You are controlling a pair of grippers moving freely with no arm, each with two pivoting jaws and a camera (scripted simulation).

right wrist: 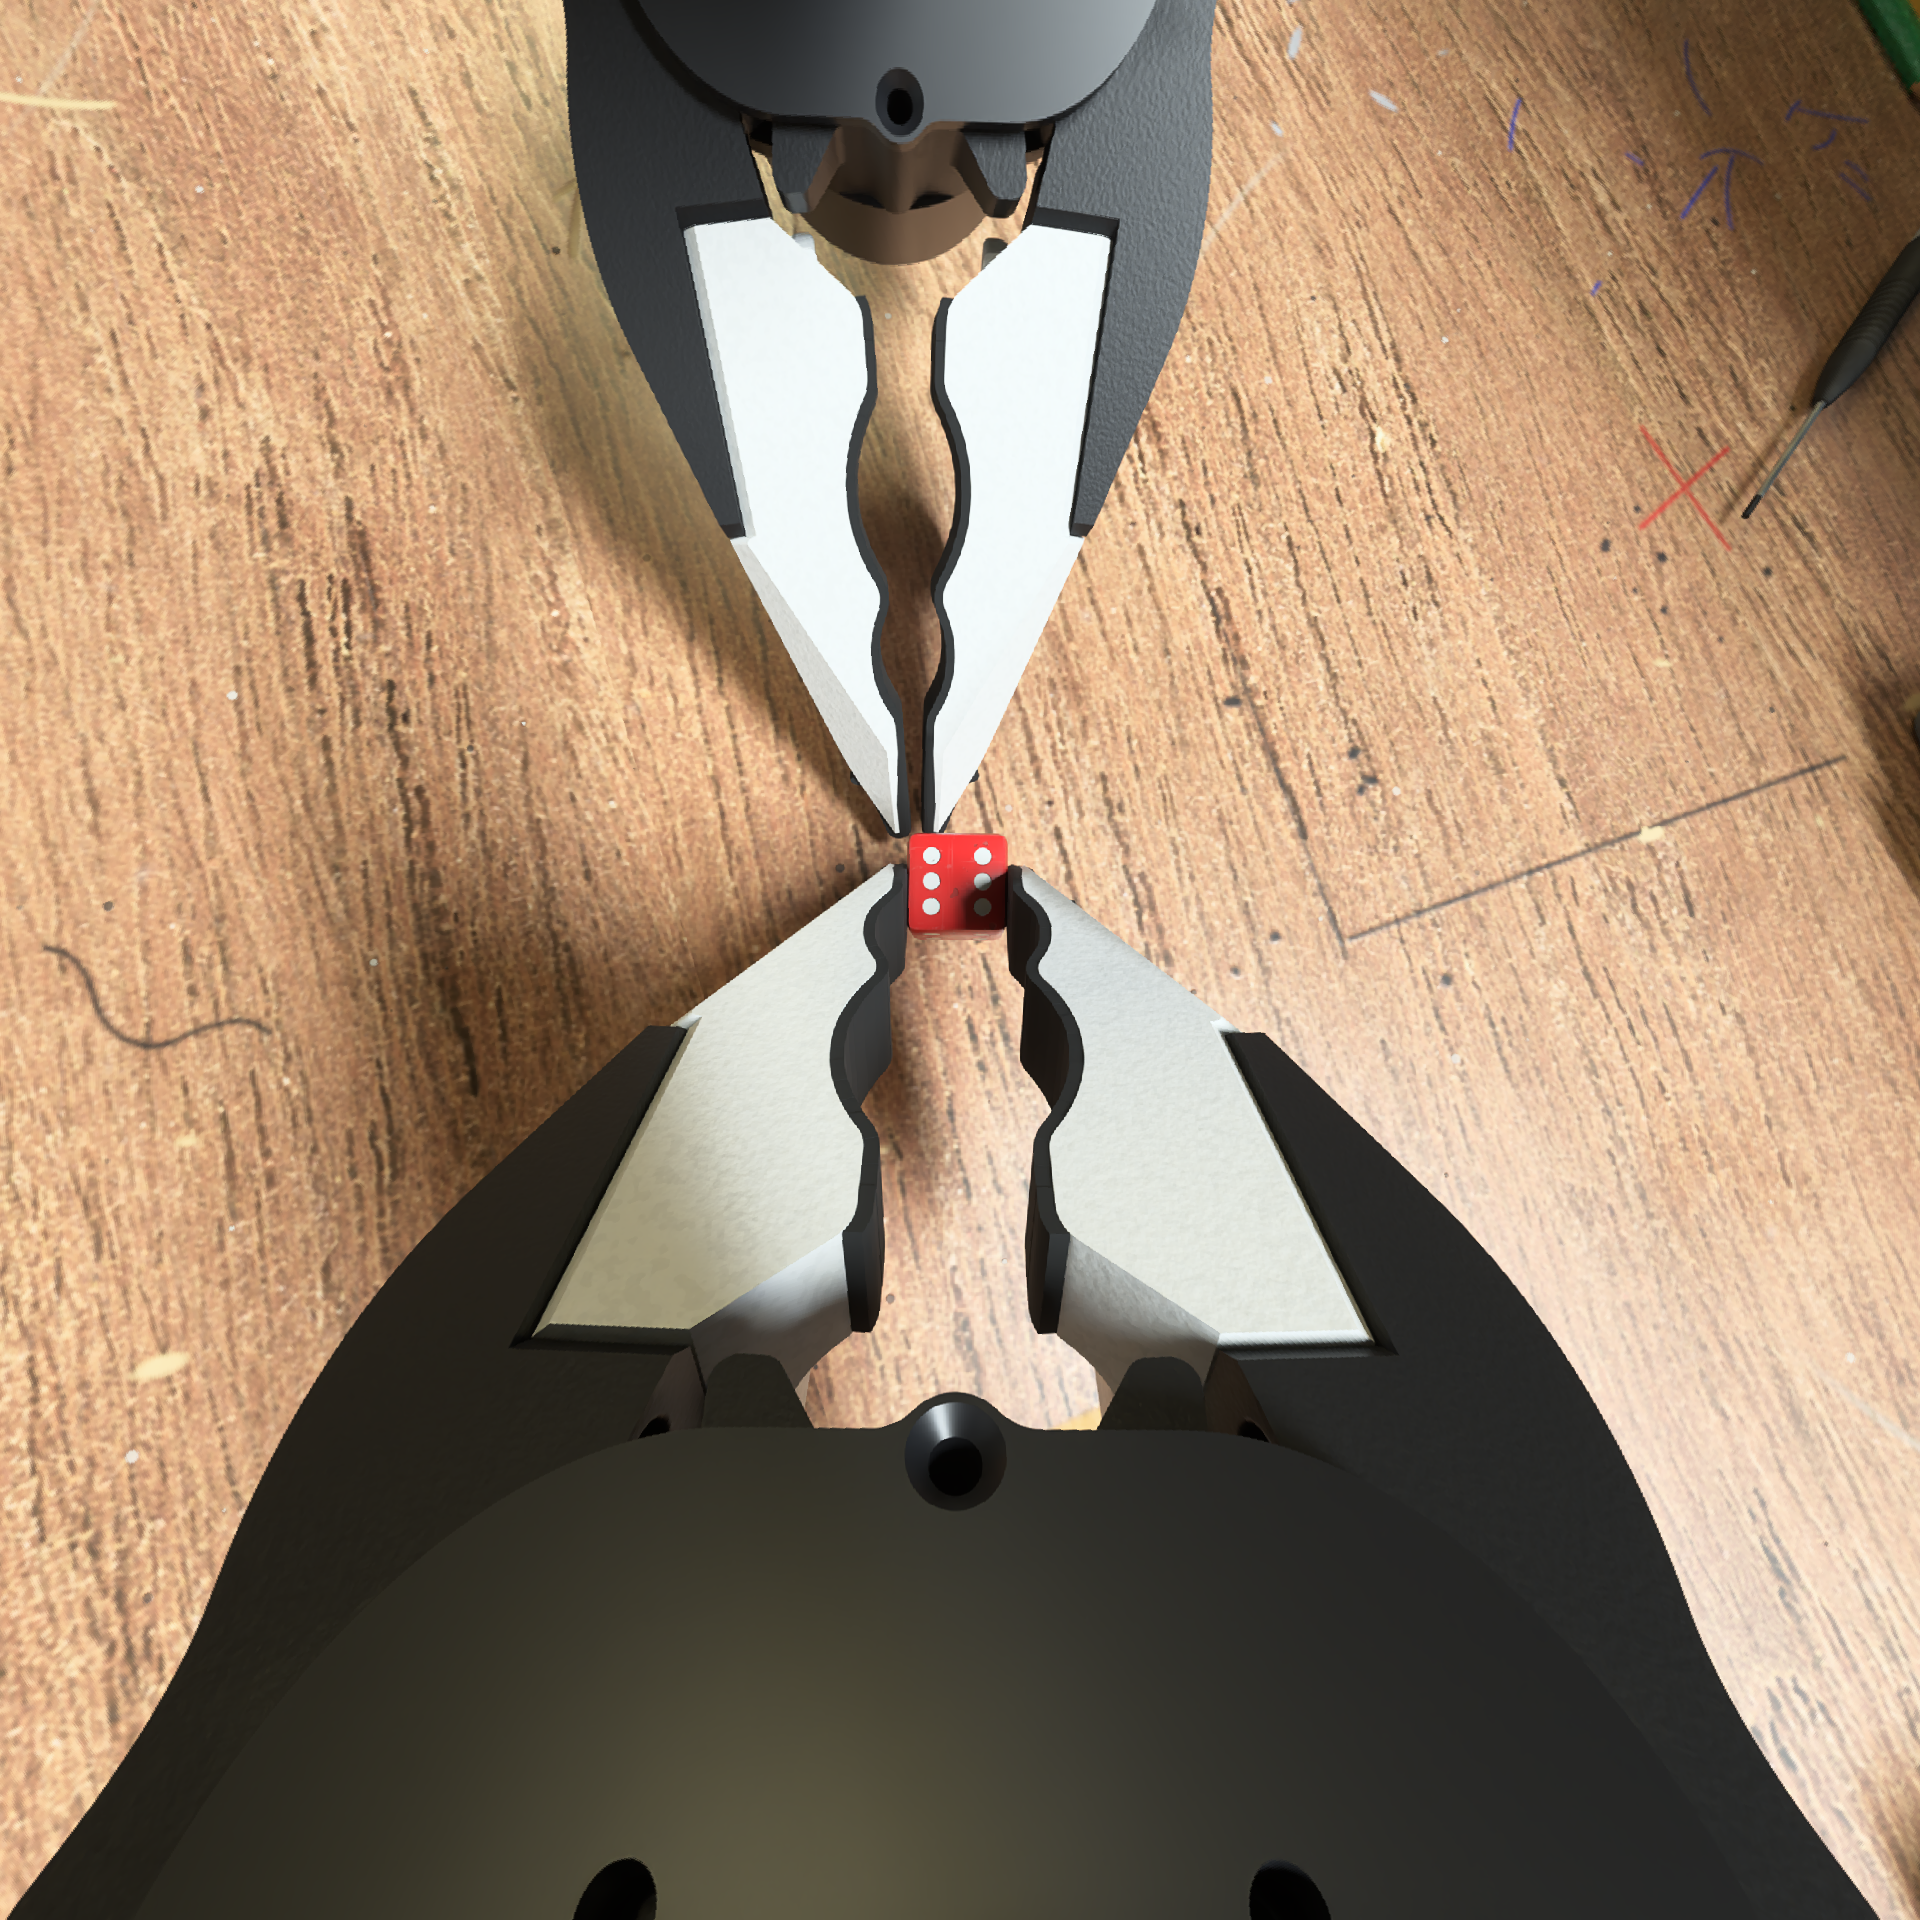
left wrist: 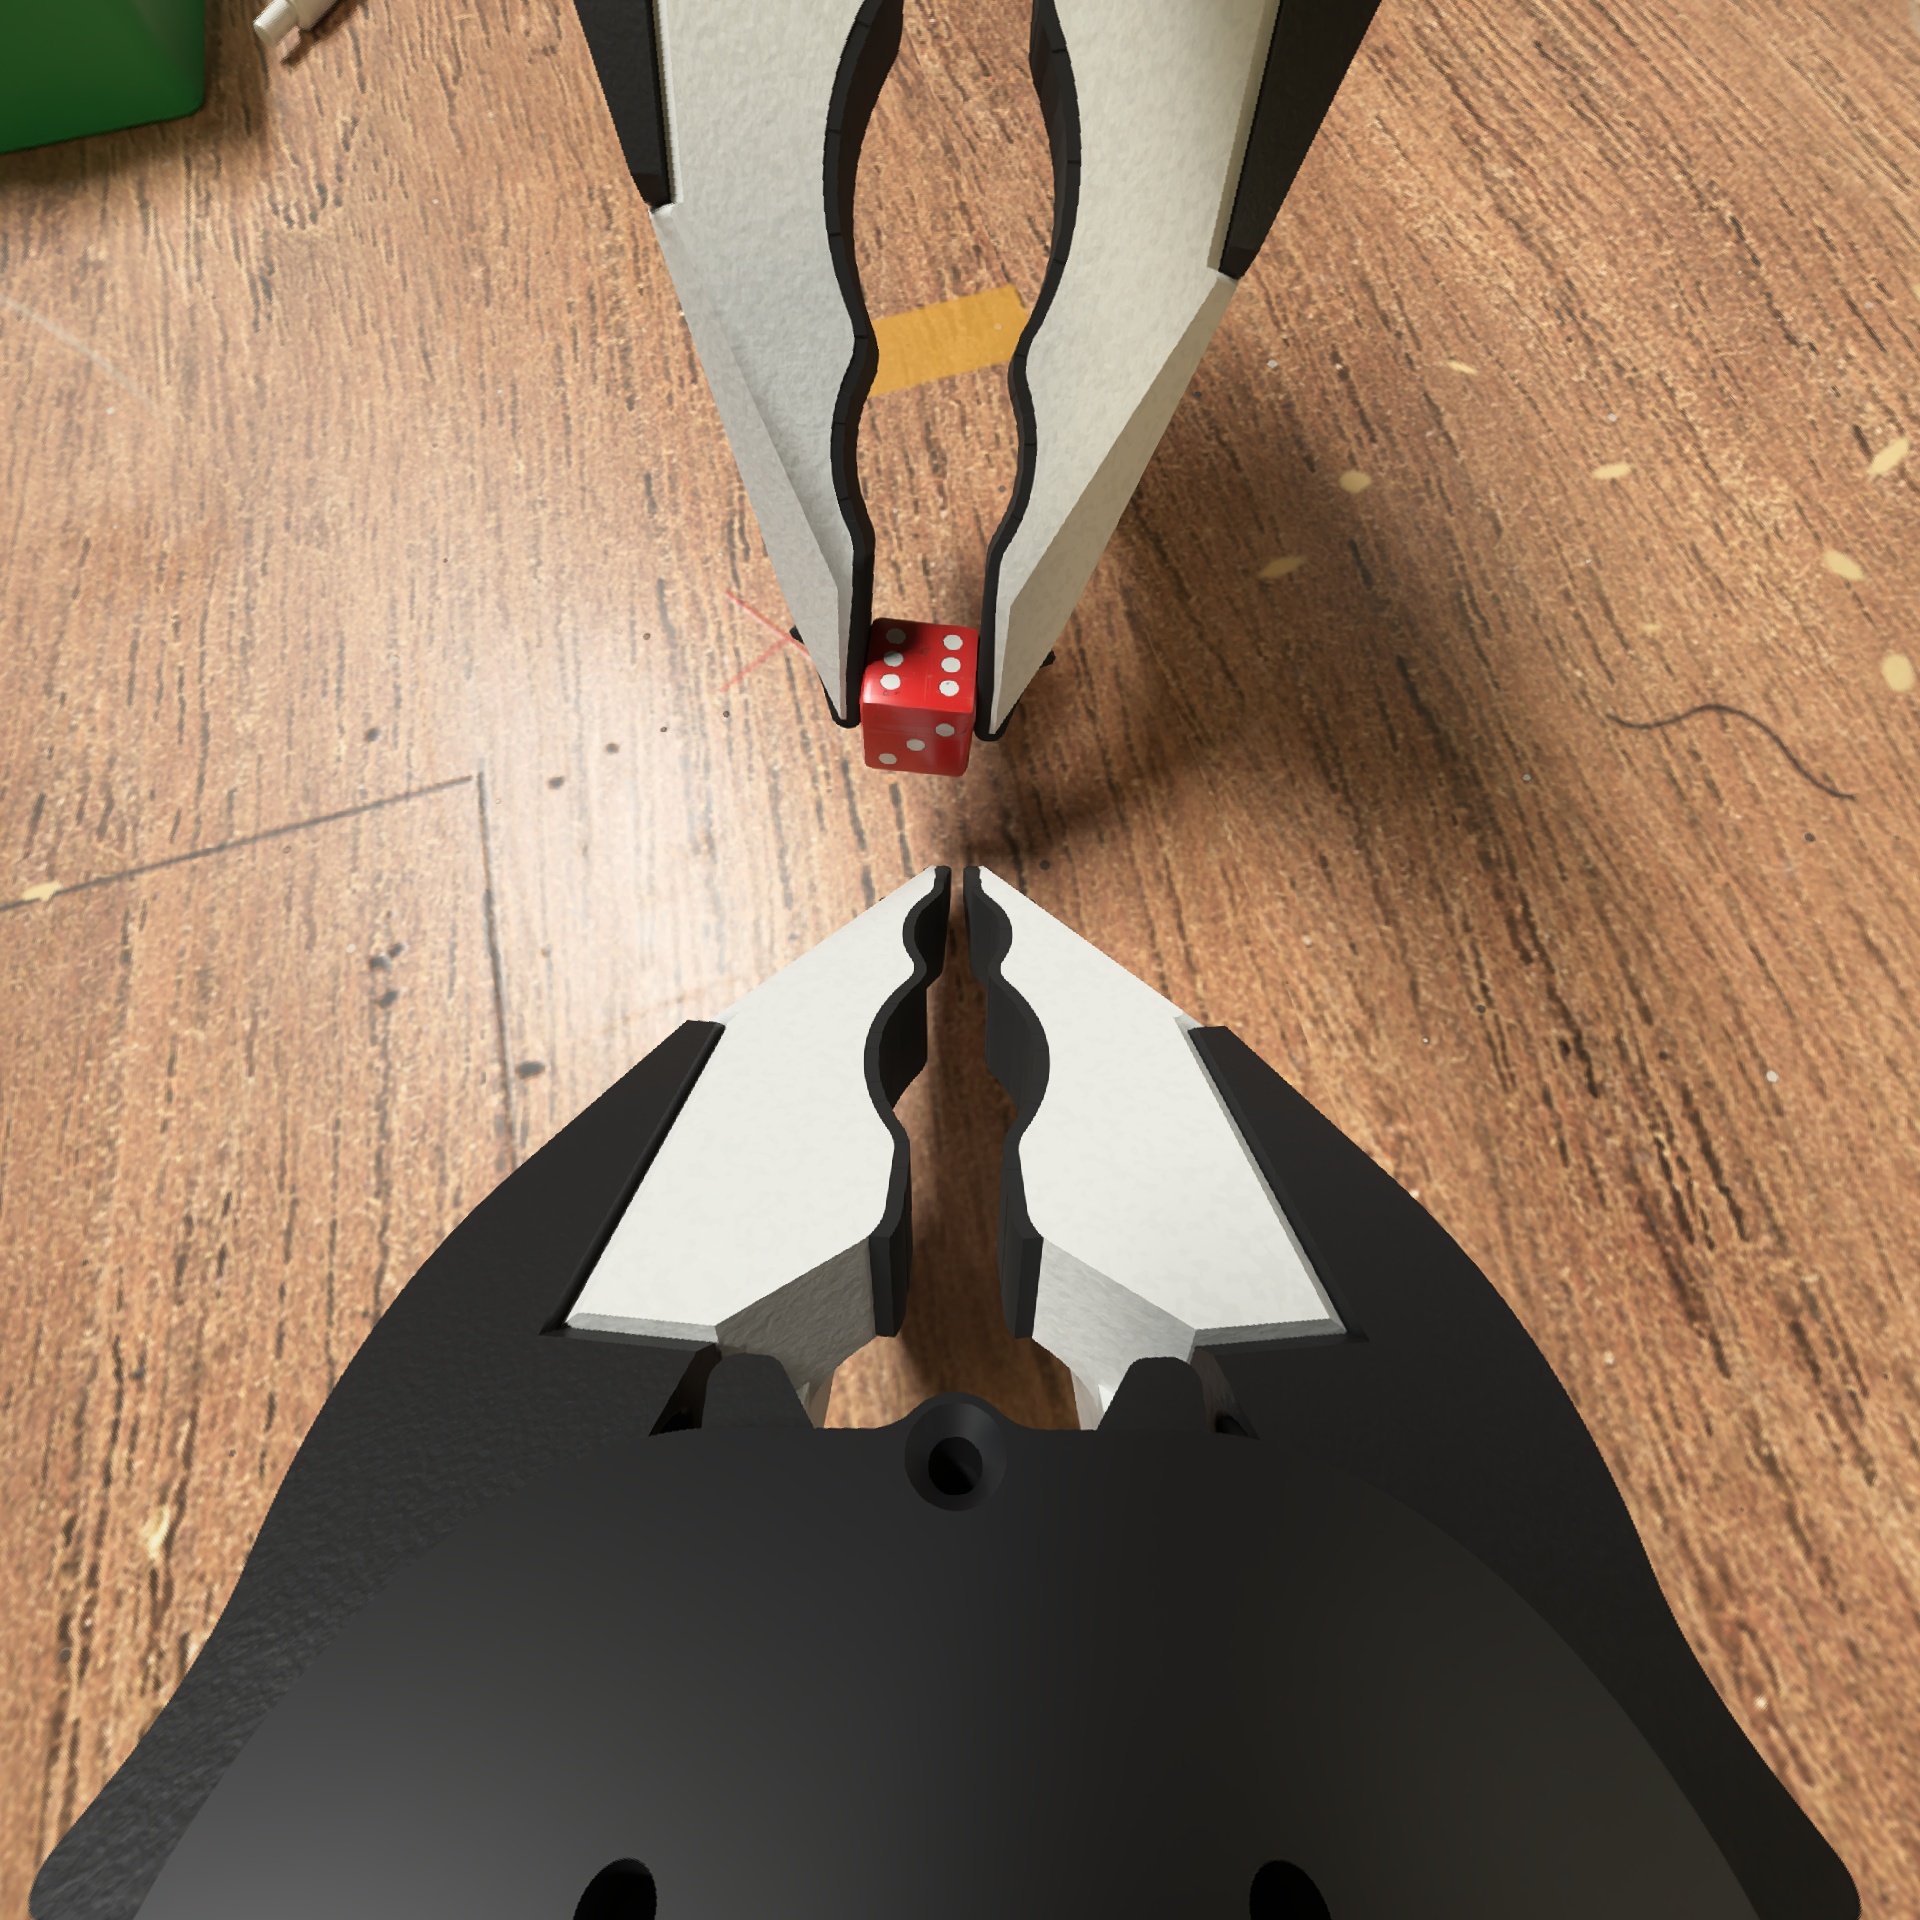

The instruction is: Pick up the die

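Observation:
The die point(left wrist: 920, 691) is red with white pips. It sits between the fingertips of my right gripper point(left wrist: 920, 722), which reaches in from the top of the left wrist view. In the right wrist view the die point(right wrist: 956, 883) is clamped between the two tips of my right gripper point(right wrist: 958, 896). I cannot tell whether it is off the wooden table point(left wrist: 312, 520). My left gripper point(left wrist: 957, 878) is shut and empty, its tips just short of the die. It shows from the top in the right wrist view point(right wrist: 914, 823), pointing at the die.
A green box point(left wrist: 94, 62) and a small metal pin point(left wrist: 291, 16) lie at the far left. An orange tape strip point(left wrist: 940, 338) lies behind the die. A dark pointed tool point(right wrist: 1849, 364) and a red cross mark point(right wrist: 1683, 488) are at the right.

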